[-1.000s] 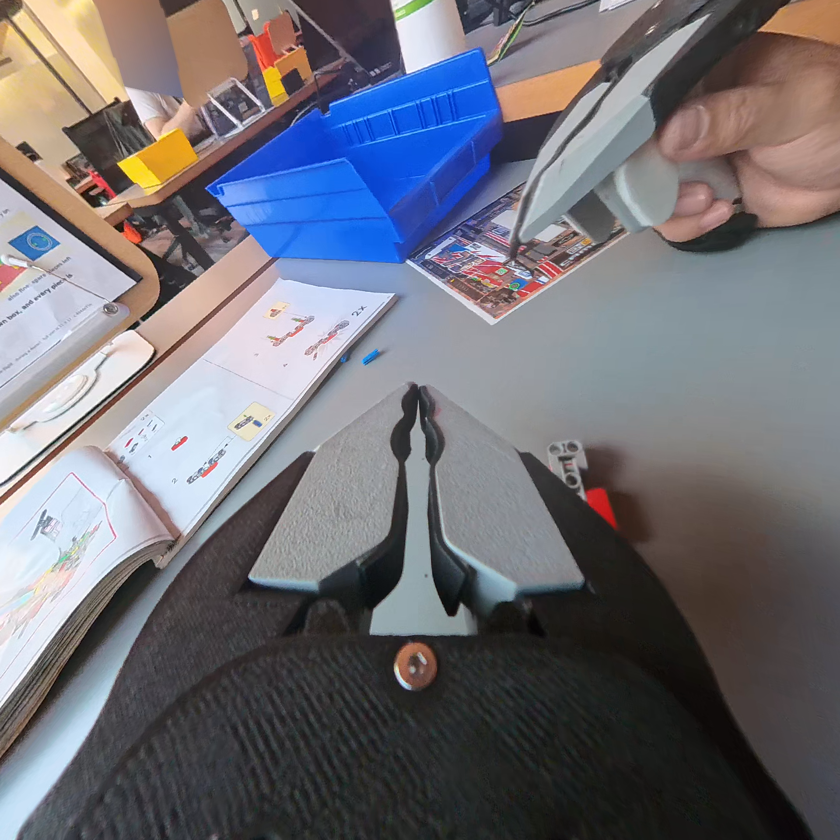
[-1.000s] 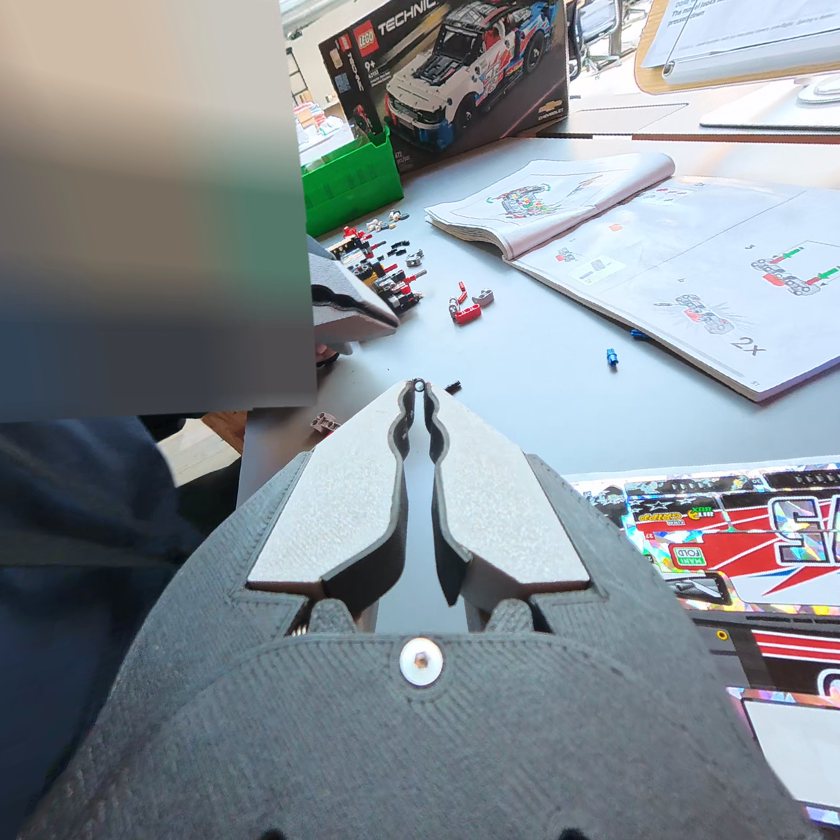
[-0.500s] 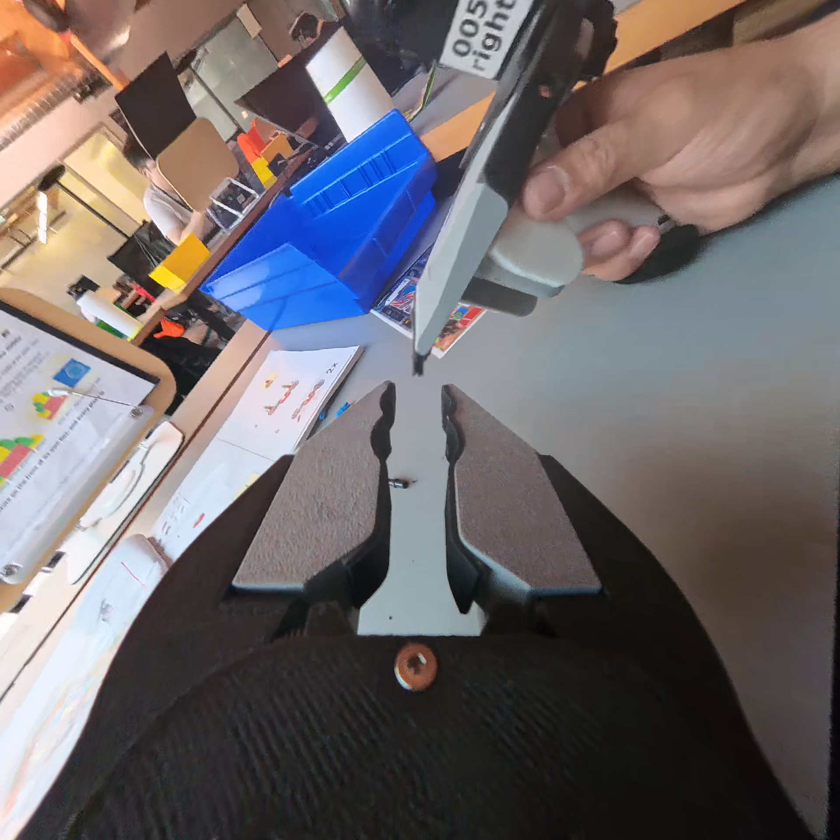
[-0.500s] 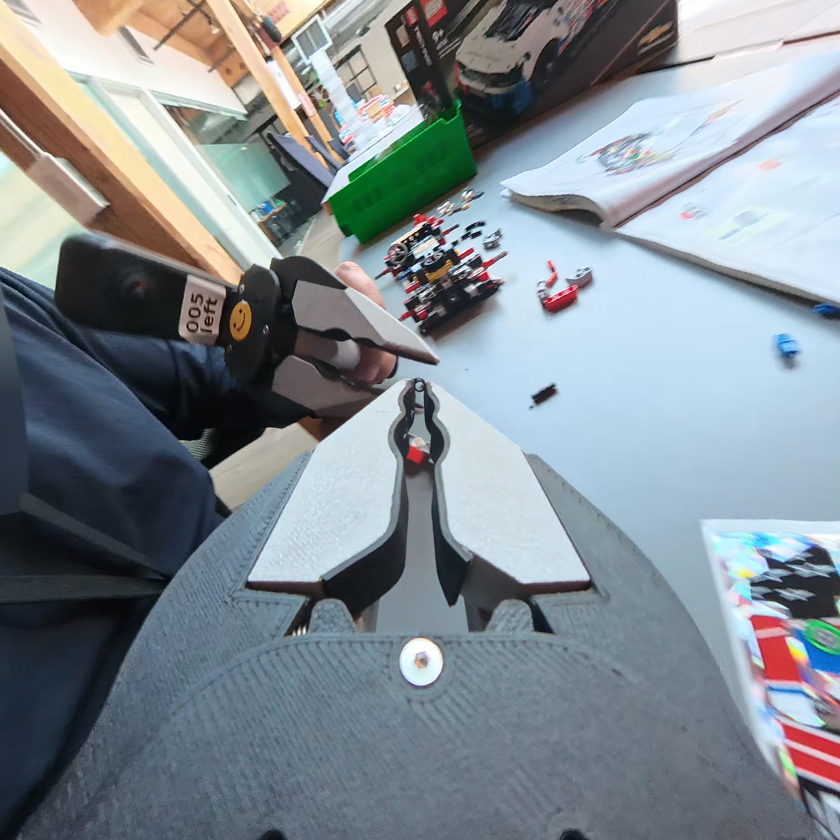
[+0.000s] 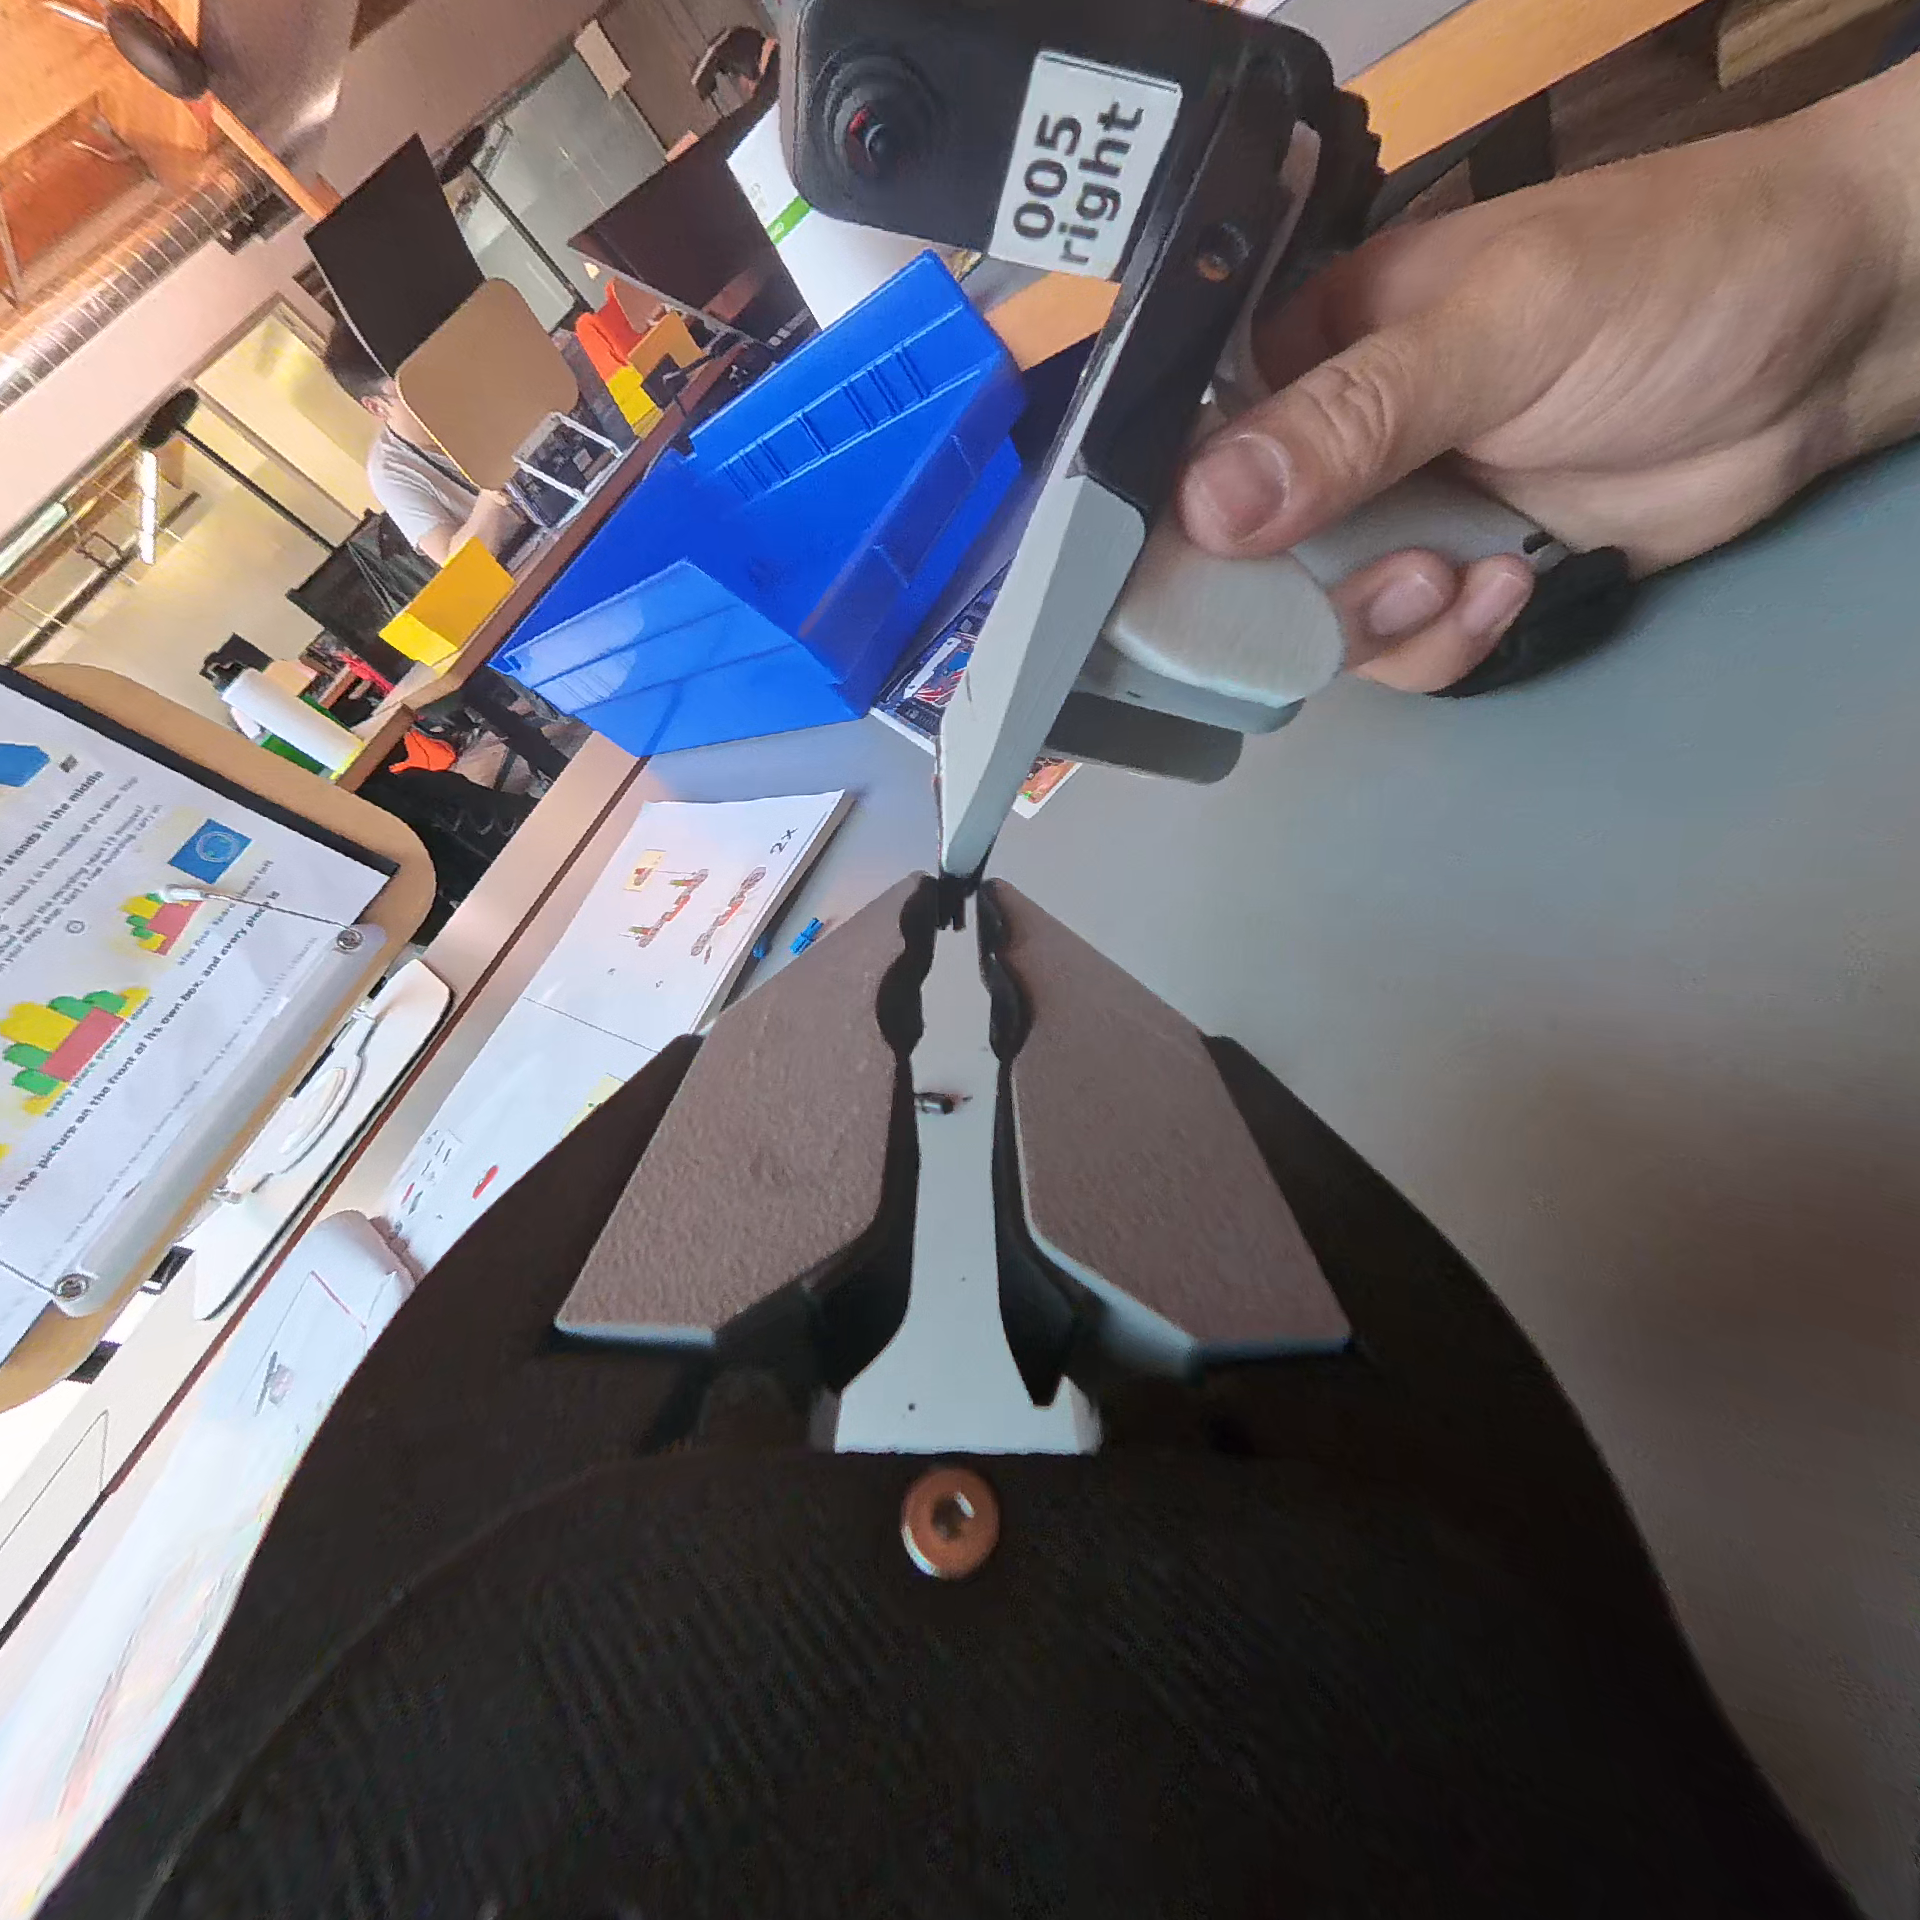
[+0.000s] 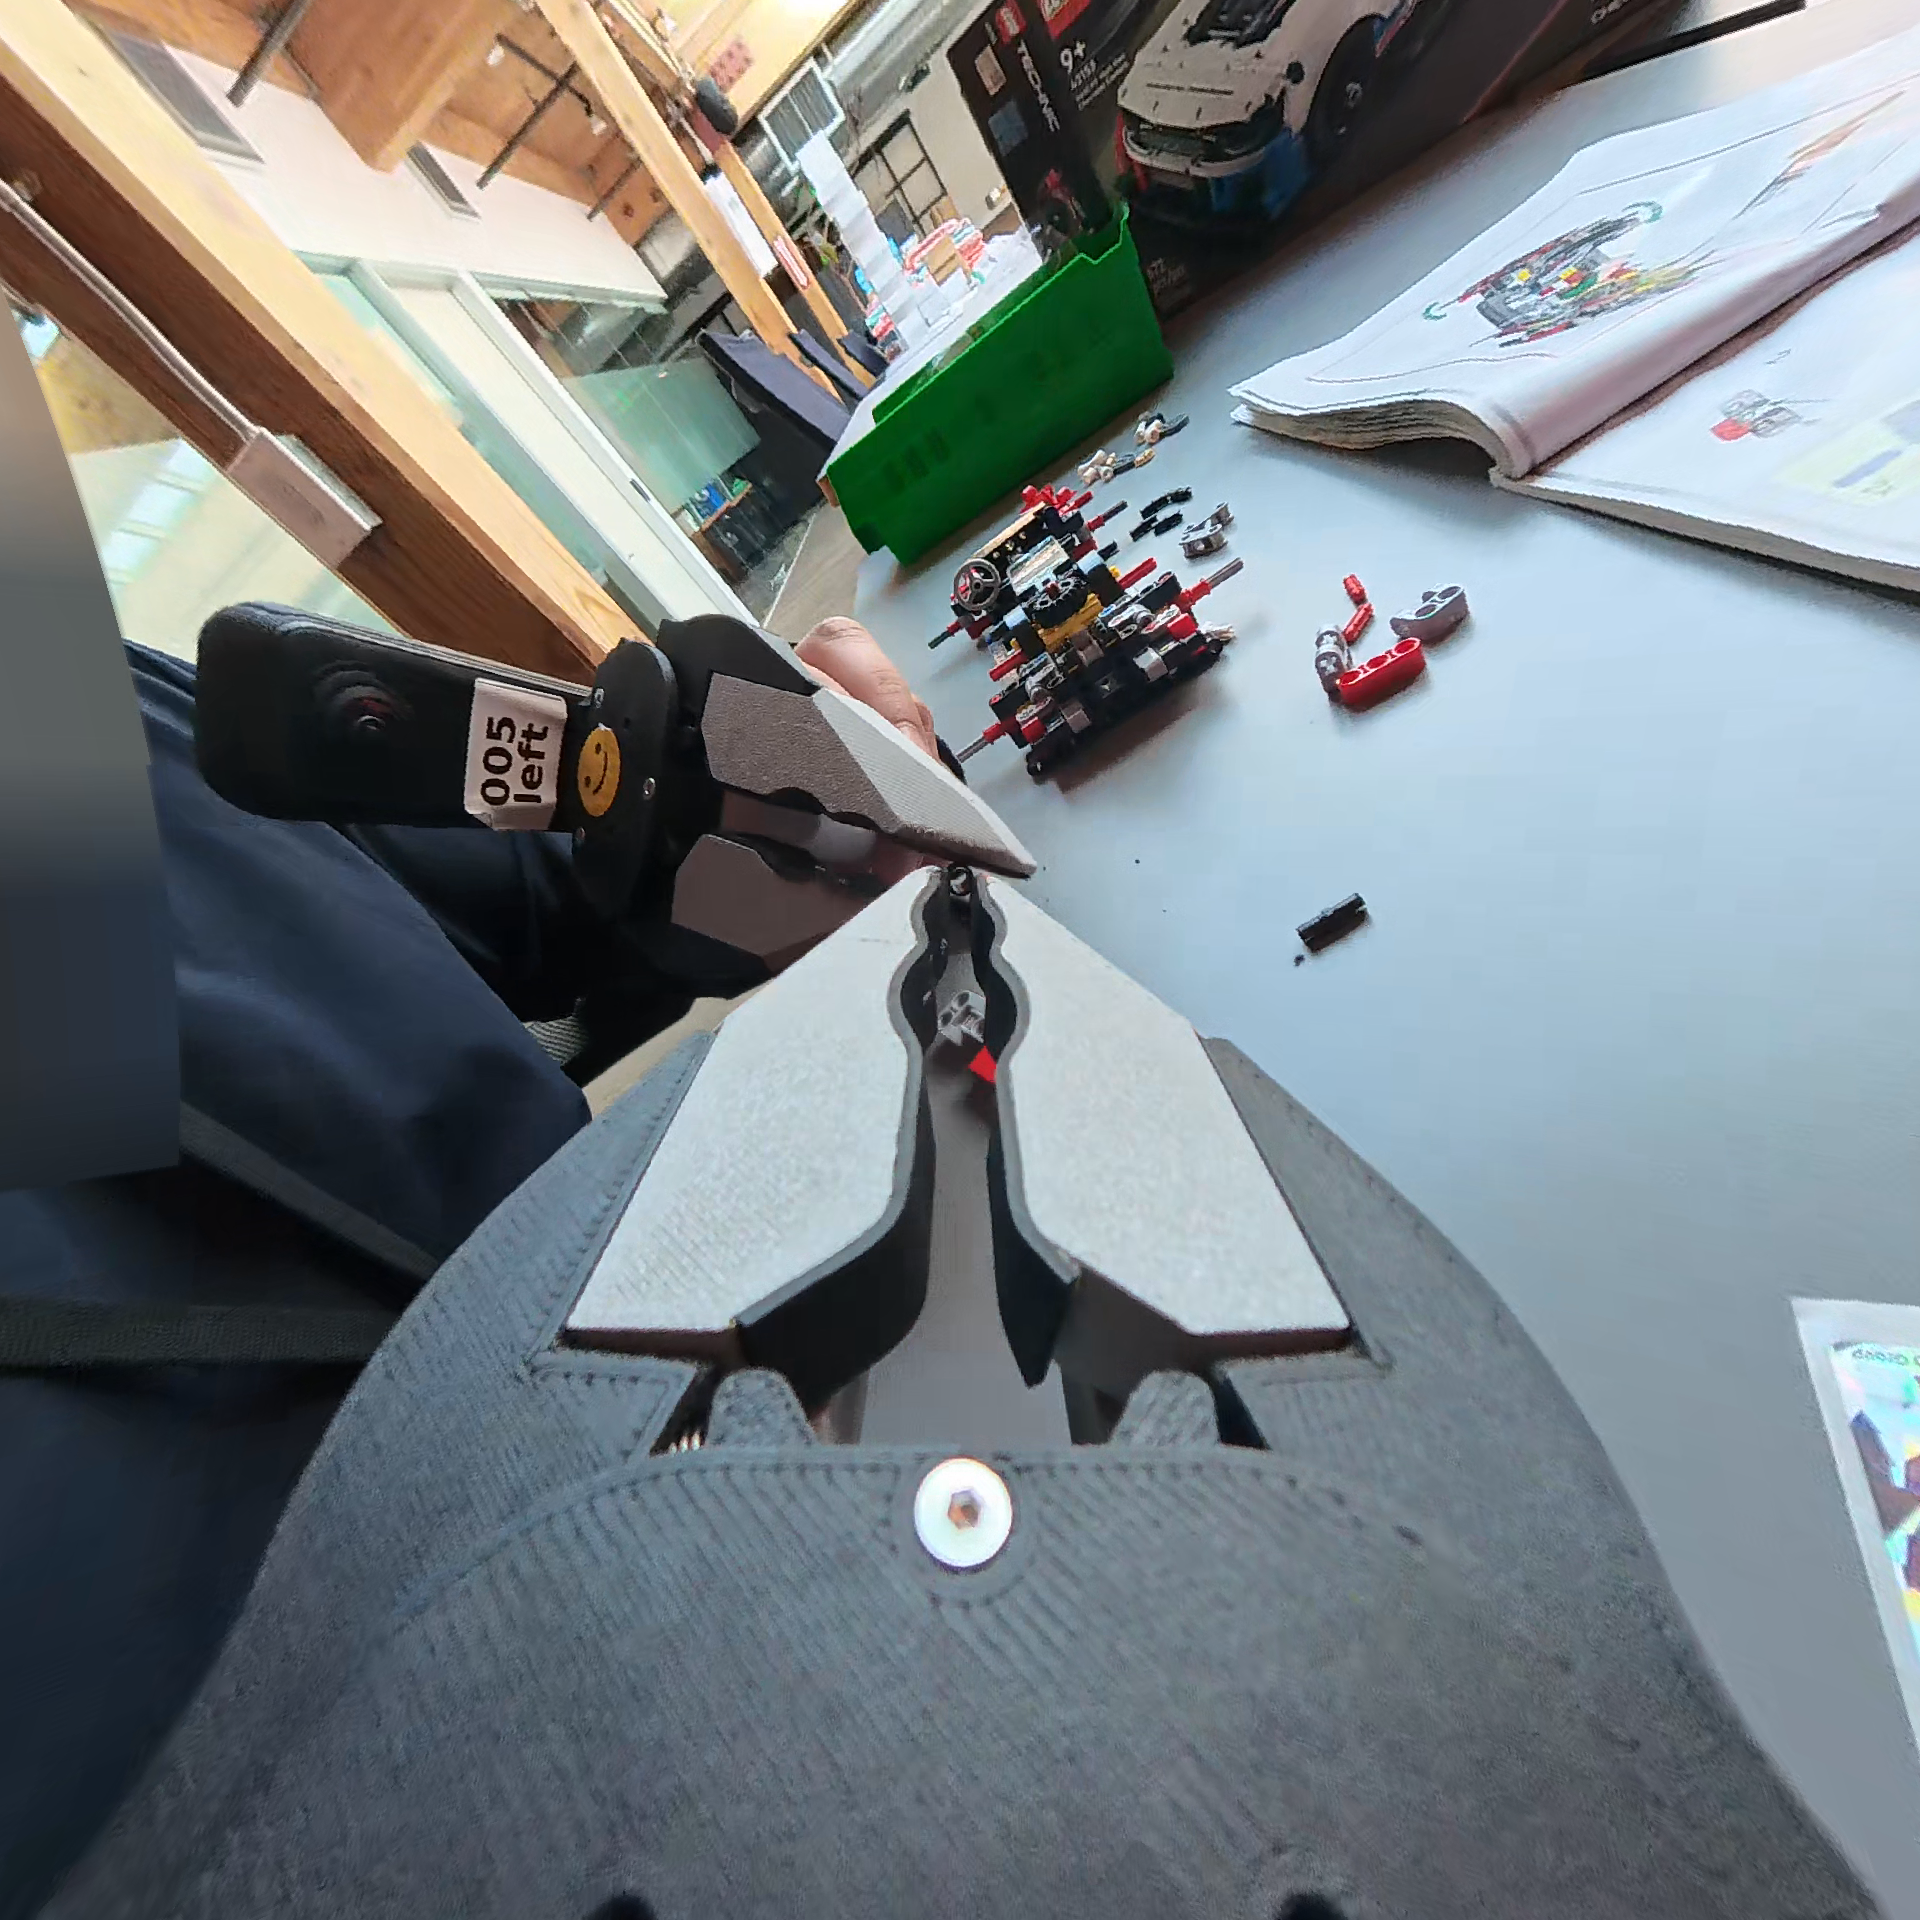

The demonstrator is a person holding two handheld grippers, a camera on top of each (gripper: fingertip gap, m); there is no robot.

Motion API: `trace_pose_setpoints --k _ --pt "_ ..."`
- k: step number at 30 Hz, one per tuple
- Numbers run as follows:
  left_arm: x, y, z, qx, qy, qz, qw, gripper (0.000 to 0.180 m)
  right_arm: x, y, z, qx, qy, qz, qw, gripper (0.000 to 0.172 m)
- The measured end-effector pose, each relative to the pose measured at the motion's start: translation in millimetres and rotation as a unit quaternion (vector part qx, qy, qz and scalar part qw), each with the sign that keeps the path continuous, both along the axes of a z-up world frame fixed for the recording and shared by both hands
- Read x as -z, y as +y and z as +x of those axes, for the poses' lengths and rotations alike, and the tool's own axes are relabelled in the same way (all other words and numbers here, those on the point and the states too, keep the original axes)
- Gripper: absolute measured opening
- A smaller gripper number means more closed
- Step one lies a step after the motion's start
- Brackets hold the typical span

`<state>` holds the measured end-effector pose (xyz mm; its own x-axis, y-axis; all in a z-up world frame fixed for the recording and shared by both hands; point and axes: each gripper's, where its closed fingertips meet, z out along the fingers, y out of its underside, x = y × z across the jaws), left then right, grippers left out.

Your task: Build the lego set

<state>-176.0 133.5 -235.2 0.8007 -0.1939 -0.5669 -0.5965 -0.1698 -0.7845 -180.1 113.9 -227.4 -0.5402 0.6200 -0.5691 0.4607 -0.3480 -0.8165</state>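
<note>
1. Right gripper (image 6: pixel 961 888) clamps a small black pin (image 5: pixel 951 906) at its tips, long axis in line with the fingers
2. Left gripper (image 5: pixel 954 902) stands narrowly parted around the pin's free end, tip to tip; contact unclear

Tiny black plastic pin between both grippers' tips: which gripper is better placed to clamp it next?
Probably the left gripper: its fingertips straddle the tiny black plastic pin with a gap showing; the right gripper already pinches it.

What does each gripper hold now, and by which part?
The right gripper pinches a small black pin at its fingertips. The left gripper closes around the pin's other end; contact unclear.
</note>
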Motion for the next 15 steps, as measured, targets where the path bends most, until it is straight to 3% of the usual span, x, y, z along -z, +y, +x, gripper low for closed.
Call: trace_pose_setpoints --k 15 --pt "-3.7 -1.5 -5.7 -0.003 -0.006 0.005 1.0 0.003 -4.9 -1.5 -5.1 -0.007 0.008 -0.024 1.0 0.0"
